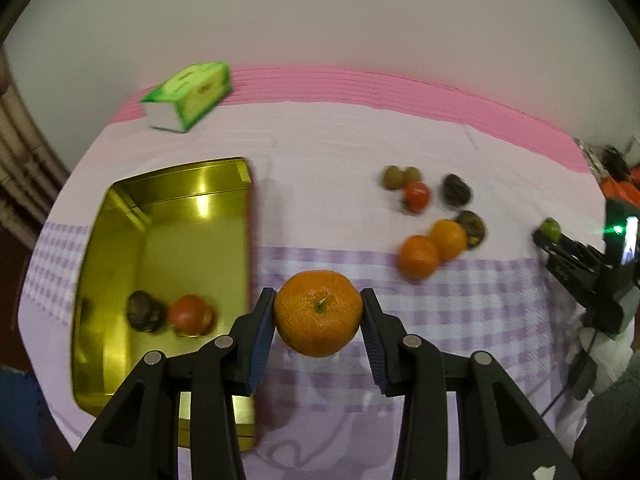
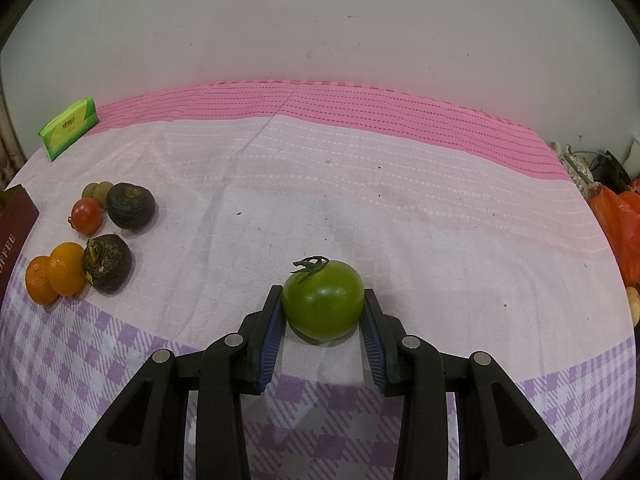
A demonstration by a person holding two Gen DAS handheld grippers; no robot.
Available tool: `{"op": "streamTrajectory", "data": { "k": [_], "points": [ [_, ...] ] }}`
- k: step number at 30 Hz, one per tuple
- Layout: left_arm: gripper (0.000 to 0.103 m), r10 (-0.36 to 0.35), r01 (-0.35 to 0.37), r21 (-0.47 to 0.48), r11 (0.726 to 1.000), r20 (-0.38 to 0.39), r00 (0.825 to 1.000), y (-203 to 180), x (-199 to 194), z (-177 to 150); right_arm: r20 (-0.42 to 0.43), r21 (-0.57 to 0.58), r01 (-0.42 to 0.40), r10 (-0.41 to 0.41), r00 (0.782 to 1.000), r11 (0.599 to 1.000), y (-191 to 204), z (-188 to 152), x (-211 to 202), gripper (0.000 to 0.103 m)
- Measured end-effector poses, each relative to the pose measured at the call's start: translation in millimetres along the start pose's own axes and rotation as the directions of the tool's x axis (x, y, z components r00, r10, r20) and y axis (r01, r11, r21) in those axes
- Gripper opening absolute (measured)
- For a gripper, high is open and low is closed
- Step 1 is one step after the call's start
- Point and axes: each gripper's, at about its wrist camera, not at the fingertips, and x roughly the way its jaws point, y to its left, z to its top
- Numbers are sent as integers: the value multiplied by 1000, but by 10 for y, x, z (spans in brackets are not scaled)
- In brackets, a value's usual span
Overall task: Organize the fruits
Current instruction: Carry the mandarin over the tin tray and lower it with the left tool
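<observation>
My left gripper (image 1: 319, 312) is shut on an orange mandarin (image 1: 319, 313), held above the cloth just right of a gold tin tray (image 1: 120, 216). A dark fruit (image 1: 144, 311) and a red tomato (image 1: 190, 315) lie in the tray. My right gripper (image 2: 323, 305) is shut on a green tomato (image 2: 323, 305) near the cloth; it also shows in the left wrist view (image 1: 550, 229). On the cloth lie two mandarins (image 2: 56, 274), two dark fruits (image 2: 107, 263), a red tomato (image 2: 86, 215) and two small green fruits (image 2: 97, 192).
A green tissue pack (image 1: 188, 94) lies at the far left of the table (image 2: 360, 184). A dark red box (image 2: 14, 232) stands at the left edge of the right wrist view. Orange bags (image 2: 618, 220) sit off the table's right side.
</observation>
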Motion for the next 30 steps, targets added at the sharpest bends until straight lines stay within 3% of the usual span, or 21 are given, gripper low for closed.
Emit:
{"op": "streamTrajectory", "data": {
  "k": [11, 19, 30],
  "points": [
    [38, 113, -119, -119, 986, -57, 992, 721, 68, -209, -1, 4, -3, 3, 1000, 1000, -2, -2, 3, 39],
    [38, 141, -168, -200, 965, -144, 980, 1117, 213, -371, -1, 4, -3, 3, 1000, 1000, -1, -4, 2, 39],
    [38, 152, -198, -234, 952, -198, 968, 1314, 353, -417, -1, 4, -3, 3, 1000, 1000, 7, -5, 2, 39]
  ]
}}
